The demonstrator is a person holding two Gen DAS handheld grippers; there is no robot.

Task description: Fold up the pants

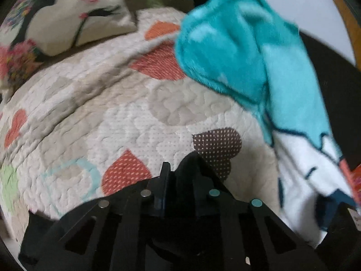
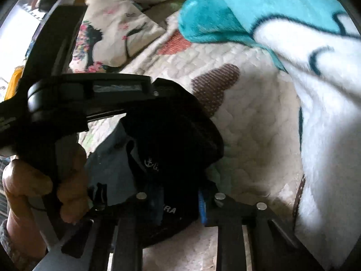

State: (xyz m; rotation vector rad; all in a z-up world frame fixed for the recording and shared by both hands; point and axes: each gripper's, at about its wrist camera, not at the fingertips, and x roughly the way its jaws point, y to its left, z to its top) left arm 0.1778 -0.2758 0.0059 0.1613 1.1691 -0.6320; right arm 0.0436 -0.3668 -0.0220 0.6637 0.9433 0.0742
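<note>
Black cloth fills the space between the fingers of both our tools: these are the pants (image 2: 171, 140), dark and bunched, lying on the quilted bed cover (image 1: 126, 113) toward the bed's near edge. Our left hand-held gripper (image 1: 180, 176) is clenched on a raised peak of the fabric, its jaws pinched narrow with the cloth poking up between them. Our right hand-held gripper (image 2: 178, 205) is likewise grasping the pants, with a dark fold carrying white lettering caught between its fingers. In the right wrist view we also see the left tool from the side, held in the person's hand (image 2: 45, 187), close beside our right one, so both grips sit on the same bundle.

We judge the pants to be light, soft and limp; they will sag and crumple unless stretched between two holds. We would take them at the waistband corners or the hems, though we cannot tell which part is pinched now. A fluffy teal and white blanket (image 1: 248, 52) lies along the right edge of the bed, and a flowered pillow (image 1: 74, 15) rests at the far left corner.
</note>
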